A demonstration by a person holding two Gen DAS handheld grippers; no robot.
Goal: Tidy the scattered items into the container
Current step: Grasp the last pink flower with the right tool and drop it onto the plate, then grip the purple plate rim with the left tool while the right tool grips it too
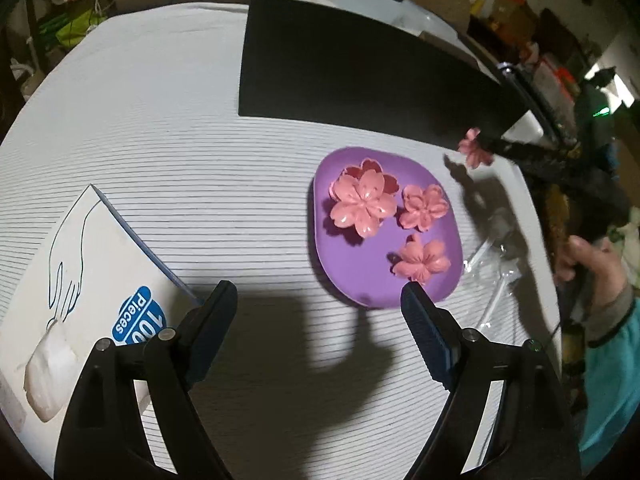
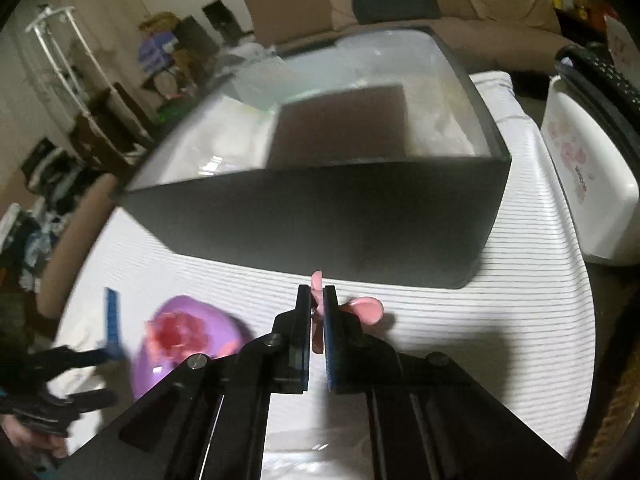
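A purple dish (image 1: 340, 272) lies on the striped cloth and holds three pink flower clips: a large one (image 1: 363, 203), a medium one (image 1: 425, 207) and a small one (image 1: 422, 260). My left gripper (image 1: 318, 300) is open and empty, just in front of the dish. My right gripper (image 2: 317, 300) is shut on another pink flower clip (image 2: 362, 309), held above the cloth in front of the black box (image 2: 320, 216). That clip also shows in the left wrist view (image 1: 474, 148), beside the box (image 1: 360, 80). The dish appears blurred in the right wrist view (image 2: 192, 312).
A white glove box (image 1: 80, 280) lies at the left. Clear plastic wrapping (image 1: 496, 264) lies right of the dish. A white case with a black lid (image 2: 588, 168) stands right of the black box. Clutter surrounds the table.
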